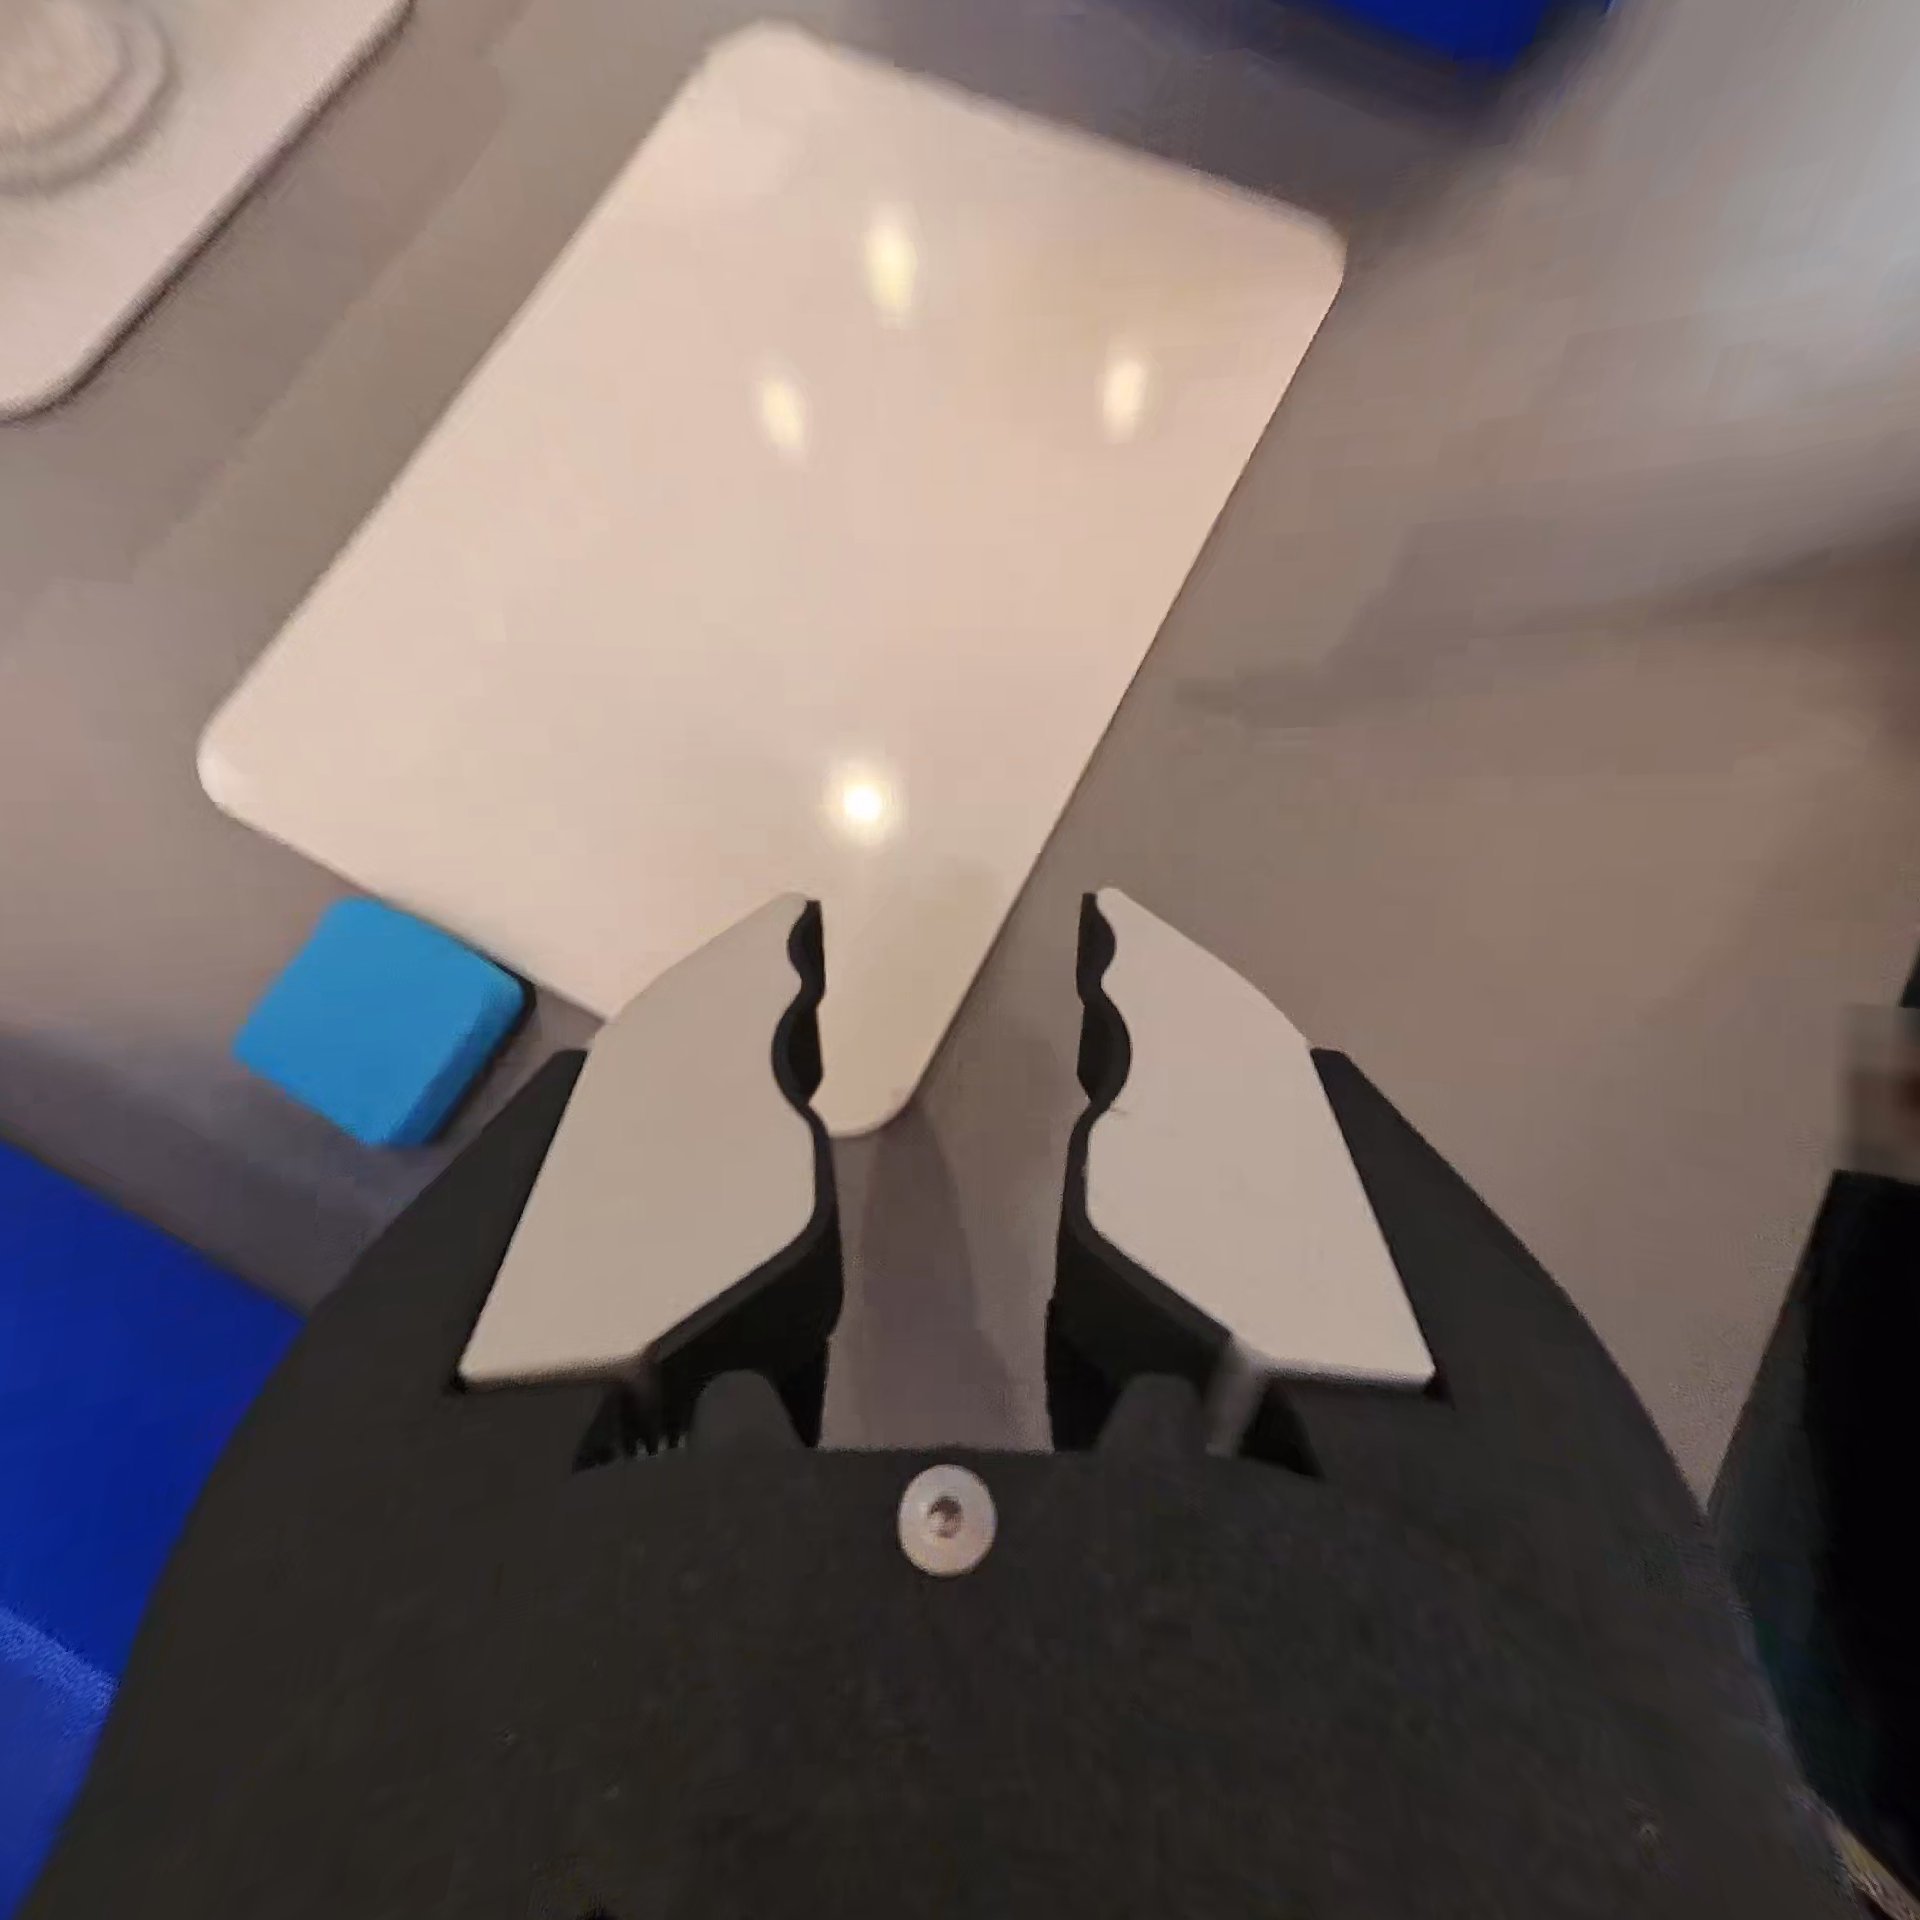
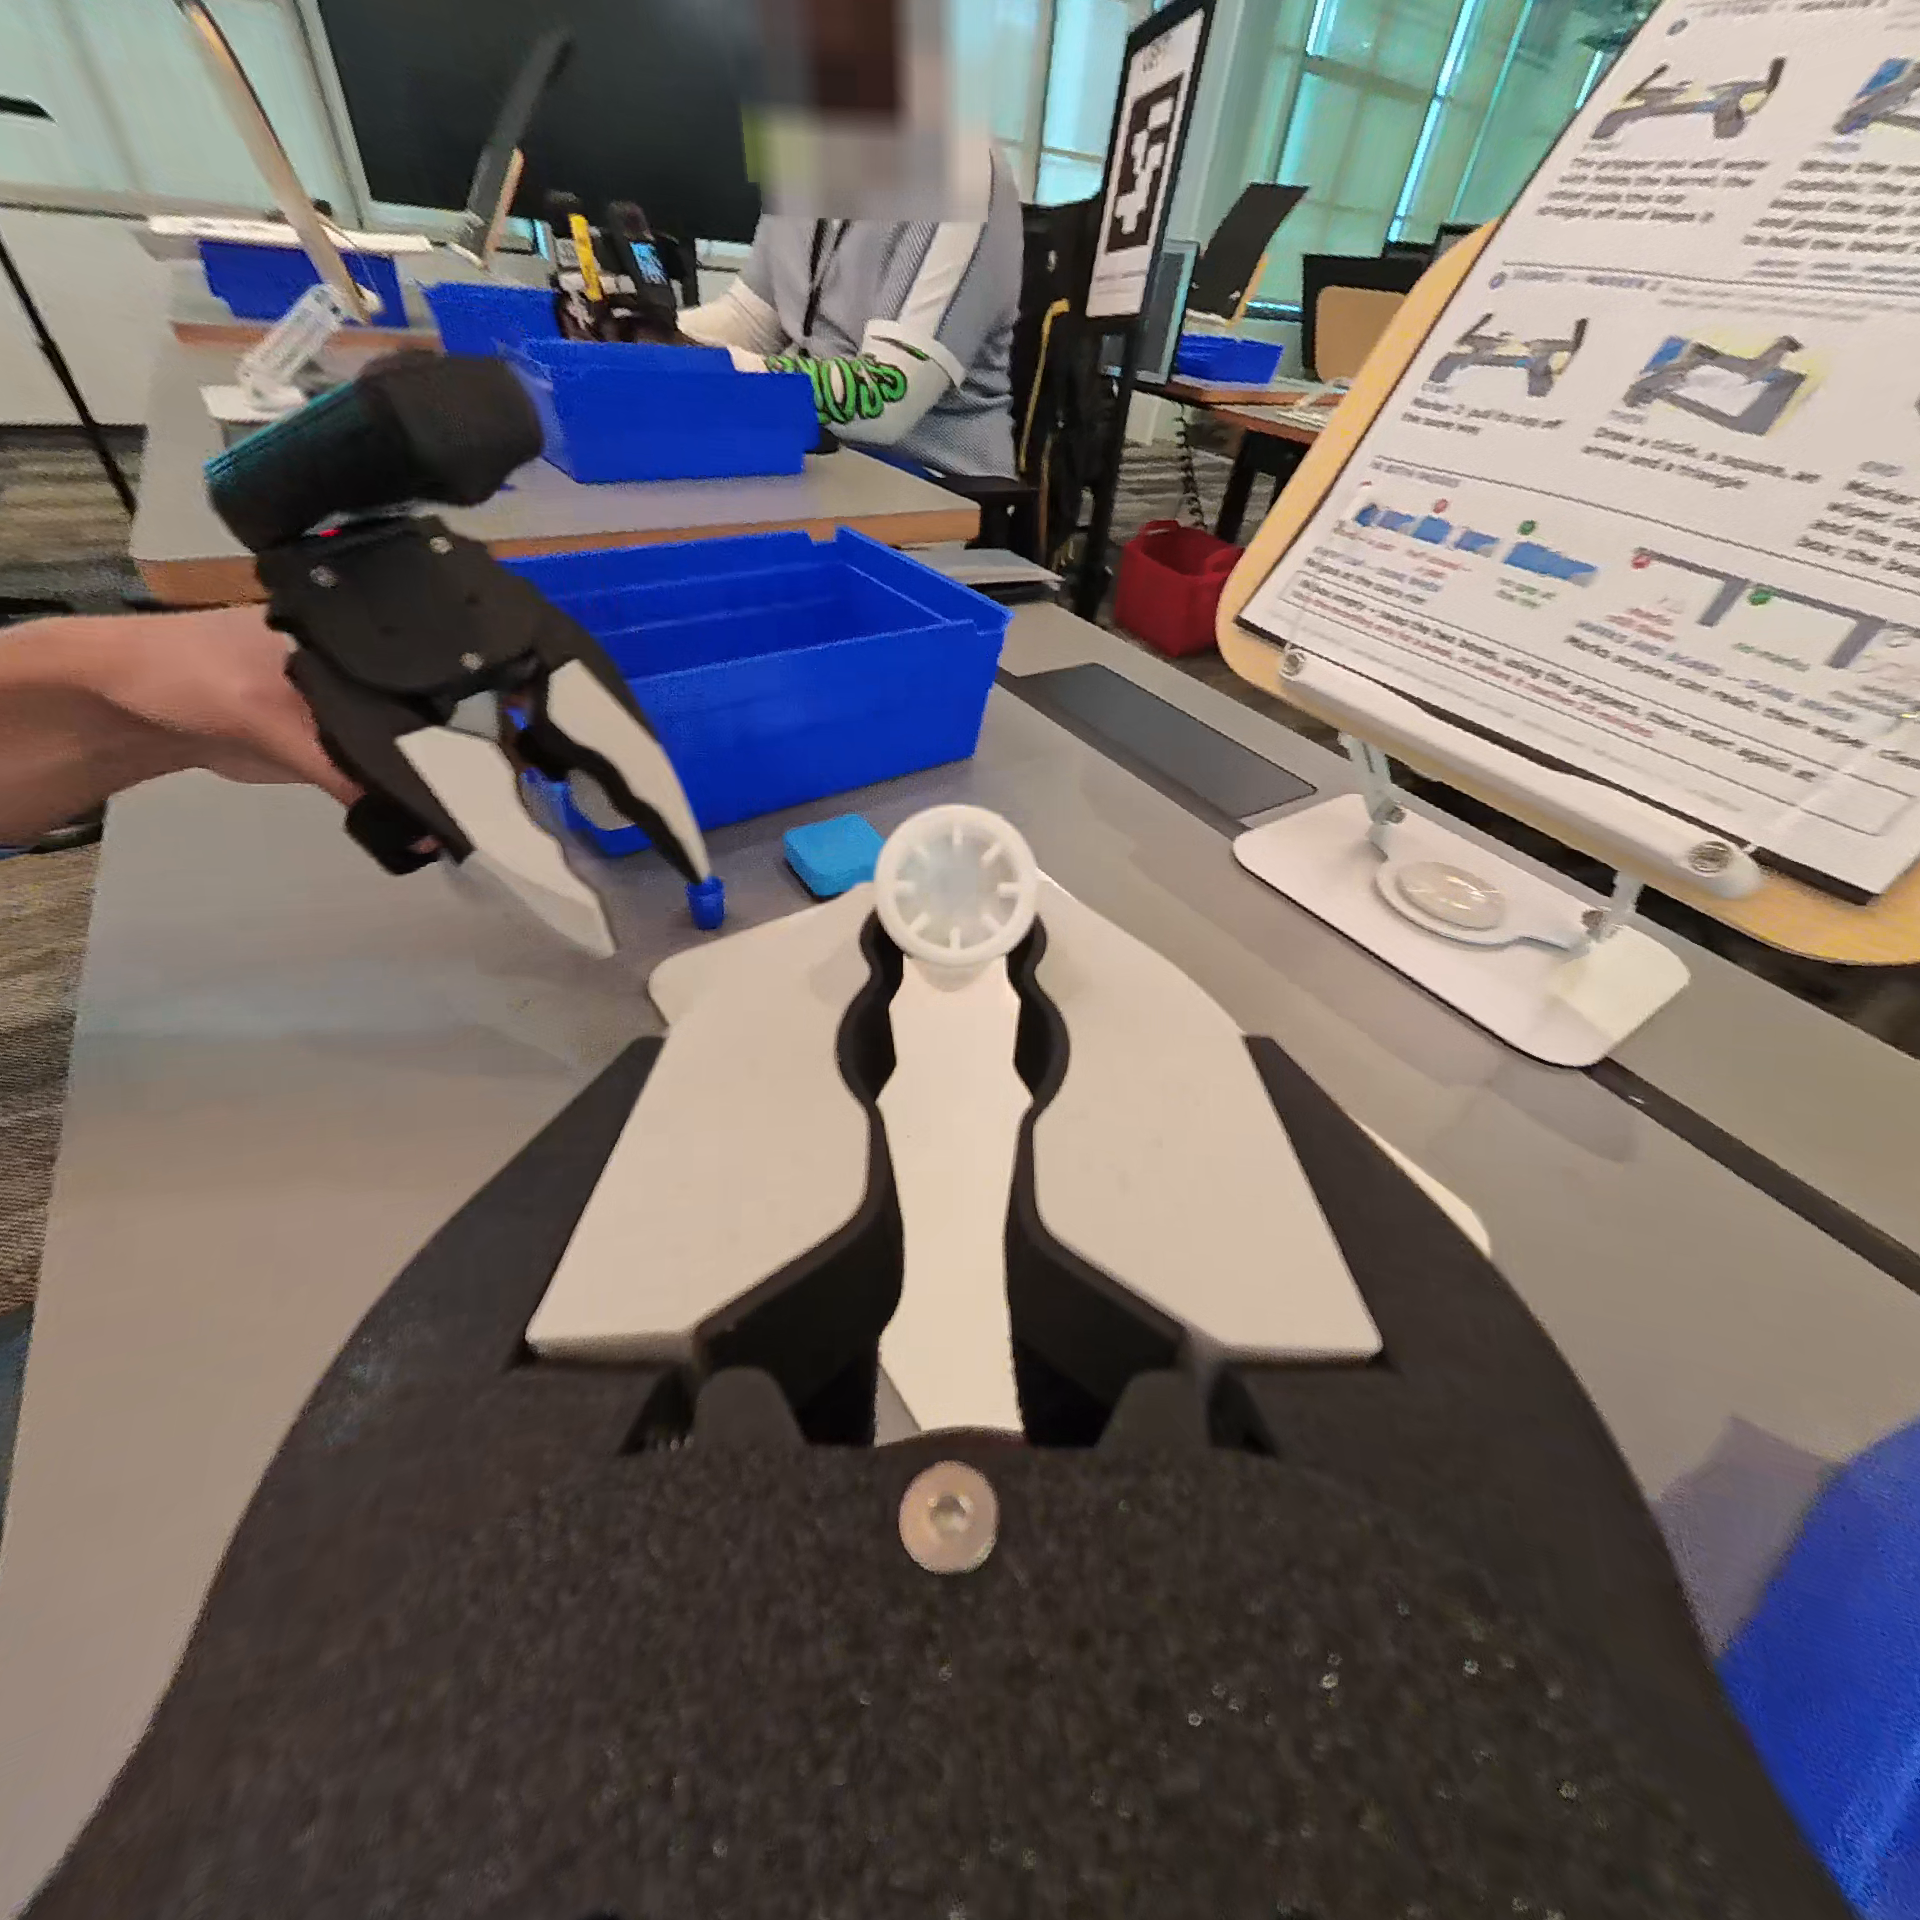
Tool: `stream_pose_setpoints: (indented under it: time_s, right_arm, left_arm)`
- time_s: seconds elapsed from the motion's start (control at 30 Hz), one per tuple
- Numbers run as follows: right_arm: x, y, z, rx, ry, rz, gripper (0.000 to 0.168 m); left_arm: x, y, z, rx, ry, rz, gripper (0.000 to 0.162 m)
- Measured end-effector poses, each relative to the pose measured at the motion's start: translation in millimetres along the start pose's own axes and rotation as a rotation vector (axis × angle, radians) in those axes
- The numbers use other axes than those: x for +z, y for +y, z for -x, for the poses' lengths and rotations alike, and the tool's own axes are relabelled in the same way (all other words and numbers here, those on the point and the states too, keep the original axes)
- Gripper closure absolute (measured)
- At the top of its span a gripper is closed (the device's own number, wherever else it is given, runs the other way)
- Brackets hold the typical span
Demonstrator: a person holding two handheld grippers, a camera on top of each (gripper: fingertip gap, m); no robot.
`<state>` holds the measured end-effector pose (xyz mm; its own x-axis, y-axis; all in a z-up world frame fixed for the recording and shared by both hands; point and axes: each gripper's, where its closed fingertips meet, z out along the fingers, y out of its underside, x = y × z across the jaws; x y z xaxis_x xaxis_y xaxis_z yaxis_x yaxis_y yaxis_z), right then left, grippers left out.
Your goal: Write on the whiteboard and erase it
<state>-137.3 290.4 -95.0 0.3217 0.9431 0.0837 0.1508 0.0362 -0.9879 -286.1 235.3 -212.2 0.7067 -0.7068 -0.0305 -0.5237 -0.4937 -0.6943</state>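
A blank white whiteboard (image 1: 769, 520) lies flat on the grey table. A light blue eraser (image 1: 379, 1023) sits on the table at the board's near-left edge. My left gripper (image 1: 951, 914) is open and empty, above the board's near corner. In the right wrist view, my right gripper (image 2: 954, 940) is shut on a white marker (image 2: 954, 883), whose round end points at the camera. The left gripper (image 2: 652, 909) also shows there, open and held by a hand, with a small blue cap (image 2: 707, 902) on the table at one fingertip. The eraser (image 2: 831, 852) and a strip of the whiteboard (image 2: 727, 961) lie beyond.
An open blue bin (image 2: 769, 665) stands behind the board. A document stand with an instruction sheet (image 2: 1558, 416) on a white base (image 2: 1455, 935) is at the right. A person sits at another table with blue bins (image 2: 665, 410) behind.
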Motion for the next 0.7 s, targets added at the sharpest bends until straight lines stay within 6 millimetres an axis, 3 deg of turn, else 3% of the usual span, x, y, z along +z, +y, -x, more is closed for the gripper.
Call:
stream_pose_setpoints:
  time_s: [0.2, 0.43, 0.7]
  right_arm:
    - [-7, 0, -9, 0.03, 0.005, -0.017, 0.149]
    - [-10, 5, -15, 0.044, 0.002, -0.01, 0.149]
    - [-9, 12, -16, 0.053, -0.015, 0.004, 0.149]
  left_arm:
    - [15, 42, 7, -0.09, -0.063, 0.143, 0.096]
    - [26, 60, 29, -0.149, -0.144, 0.221, 0.093]
    - [38, 64, 34, -0.168, -0.125, 0.254, 0.094]
